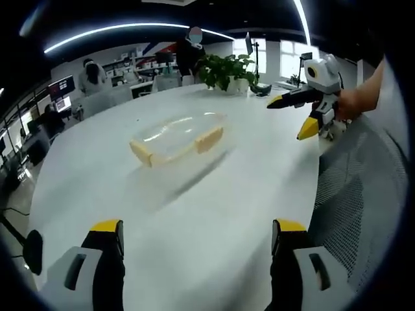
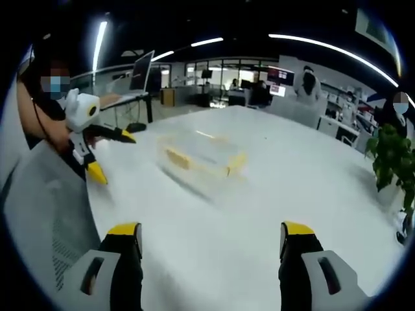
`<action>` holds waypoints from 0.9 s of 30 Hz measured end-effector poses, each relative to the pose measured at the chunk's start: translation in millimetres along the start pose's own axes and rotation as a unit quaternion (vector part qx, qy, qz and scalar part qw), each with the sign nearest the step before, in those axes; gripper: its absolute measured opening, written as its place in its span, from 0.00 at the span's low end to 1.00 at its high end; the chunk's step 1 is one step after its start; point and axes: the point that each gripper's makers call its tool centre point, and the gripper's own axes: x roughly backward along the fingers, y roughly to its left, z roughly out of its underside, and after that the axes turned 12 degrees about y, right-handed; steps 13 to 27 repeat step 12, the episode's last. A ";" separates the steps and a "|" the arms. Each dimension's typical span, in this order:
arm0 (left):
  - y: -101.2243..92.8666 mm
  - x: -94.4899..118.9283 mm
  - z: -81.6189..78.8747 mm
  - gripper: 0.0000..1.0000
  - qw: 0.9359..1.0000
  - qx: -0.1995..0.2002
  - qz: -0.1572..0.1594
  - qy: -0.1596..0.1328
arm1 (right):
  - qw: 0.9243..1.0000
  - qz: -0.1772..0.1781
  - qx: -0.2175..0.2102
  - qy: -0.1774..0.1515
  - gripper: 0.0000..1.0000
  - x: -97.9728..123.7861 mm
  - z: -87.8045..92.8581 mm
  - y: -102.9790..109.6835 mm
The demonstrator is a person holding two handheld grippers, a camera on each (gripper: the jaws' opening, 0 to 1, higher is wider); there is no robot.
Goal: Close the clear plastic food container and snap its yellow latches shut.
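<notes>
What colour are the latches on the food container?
Pale yellow latches on the clear container, best seen in the left gripper view.

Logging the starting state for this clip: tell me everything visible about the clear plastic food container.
The clear plastic food container is a shallow, transparent rectangular box resting flat on the white table. Pale yellow latches sit along its sides; whether they are snapped shut is too blurred to tell. Nothing touches it but the table: the left gripper and right gripper both stand open, short of it. A potted plant stands beyond.
</notes>
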 end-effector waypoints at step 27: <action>1.4 0.2 1.6 0.95 1.000 0.003 -0.001 0.001 | 1.000 -0.001 -0.002 0.004 0.88 0.4 2.7 -1.1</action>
